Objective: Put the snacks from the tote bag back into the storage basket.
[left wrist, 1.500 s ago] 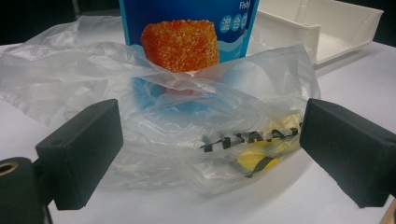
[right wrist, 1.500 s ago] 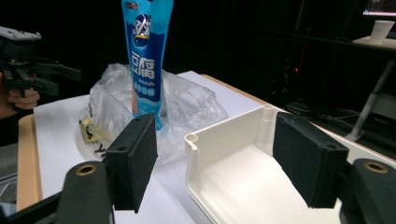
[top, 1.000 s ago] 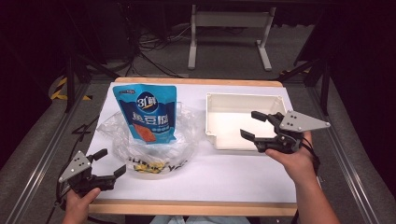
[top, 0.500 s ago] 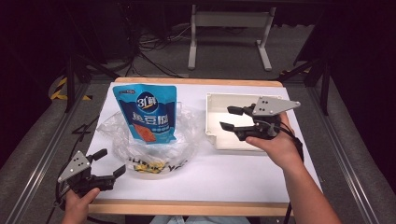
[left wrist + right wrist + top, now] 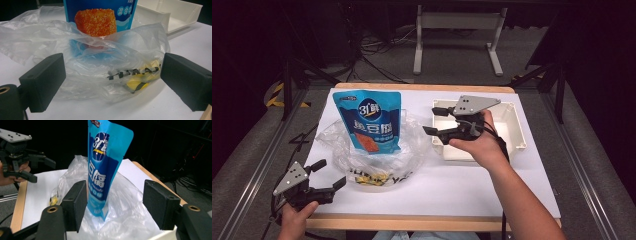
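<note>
A tall blue snack pouch (image 5: 369, 122) (image 5: 105, 170) stands inside a crumpled clear plastic bag (image 5: 377, 160) (image 5: 100, 72) on the left half of the white table. My right gripper (image 5: 430, 120) (image 5: 117, 202) hovers over the left edge of the white tray (image 5: 512, 130) and points at the pouch. Its jaws have just been opening and nothing is between them. My left gripper (image 5: 330, 173) (image 5: 112, 80) rests at the table's front left corner. It is open, faces the bag from close by, and holds nothing.
Yellow print or contents (image 5: 137, 82) show low in the bag. The tray (image 5: 175, 12) looks empty. The table's wooden front edge (image 5: 432, 222) runs below both hands. A metal stand (image 5: 457, 30) and cables lie on the dark floor beyond.
My right gripper has travelled left, from over the tray's right side to its left edge, nearer the bag. The left gripper, pouch and bag have stayed put.
</note>
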Action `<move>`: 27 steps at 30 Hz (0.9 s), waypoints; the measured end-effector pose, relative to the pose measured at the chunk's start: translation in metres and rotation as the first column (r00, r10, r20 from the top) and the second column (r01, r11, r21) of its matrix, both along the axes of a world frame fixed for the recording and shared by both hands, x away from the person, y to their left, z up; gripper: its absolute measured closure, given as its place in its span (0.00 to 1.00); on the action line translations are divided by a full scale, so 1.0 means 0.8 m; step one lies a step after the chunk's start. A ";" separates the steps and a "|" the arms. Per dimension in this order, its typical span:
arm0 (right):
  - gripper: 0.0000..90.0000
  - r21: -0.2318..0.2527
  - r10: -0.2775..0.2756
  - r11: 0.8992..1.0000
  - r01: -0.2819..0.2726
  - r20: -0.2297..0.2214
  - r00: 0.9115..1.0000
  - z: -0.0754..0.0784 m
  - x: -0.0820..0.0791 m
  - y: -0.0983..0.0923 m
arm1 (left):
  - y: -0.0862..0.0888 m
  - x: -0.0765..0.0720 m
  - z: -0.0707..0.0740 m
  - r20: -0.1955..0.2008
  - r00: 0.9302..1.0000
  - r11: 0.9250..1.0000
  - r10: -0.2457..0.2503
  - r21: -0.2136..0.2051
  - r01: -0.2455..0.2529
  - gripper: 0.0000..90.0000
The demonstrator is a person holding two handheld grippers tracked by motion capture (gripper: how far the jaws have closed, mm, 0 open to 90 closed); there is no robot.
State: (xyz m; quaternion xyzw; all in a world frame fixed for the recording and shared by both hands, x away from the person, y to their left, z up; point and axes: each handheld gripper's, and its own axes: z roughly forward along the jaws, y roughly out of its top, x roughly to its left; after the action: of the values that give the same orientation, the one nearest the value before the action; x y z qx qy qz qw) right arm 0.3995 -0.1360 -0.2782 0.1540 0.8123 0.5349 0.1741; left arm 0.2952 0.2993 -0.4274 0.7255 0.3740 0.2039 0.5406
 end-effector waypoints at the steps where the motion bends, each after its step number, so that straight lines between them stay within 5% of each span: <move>1: 0.41 0.005 0.003 1.000 -0.003 0.000 1.000 -0.001 0.003 0.004 | 0.000 0.000 0.000 0.000 1.000 1.000 0.000 0.000 0.000 0.07; 12: 0.36 0.062 0.042 0.997 -0.043 0.019 0.999 -0.012 0.034 0.040 | 0.000 0.000 0.000 0.008 1.000 1.000 -0.002 -0.006 0.002 0.07; 27: 0.26 0.090 0.103 0.991 -0.100 -0.033 0.994 -0.044 0.066 0.096 | 0.001 0.000 0.000 0.007 1.000 1.000 -0.008 -0.012 0.008 0.07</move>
State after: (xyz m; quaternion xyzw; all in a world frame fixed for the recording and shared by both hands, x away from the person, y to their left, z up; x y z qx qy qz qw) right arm 0.4525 -0.0596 -0.3138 0.1301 0.7978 0.5755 0.1244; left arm 0.2952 0.3000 -0.4274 0.7229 0.3704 0.2020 0.5472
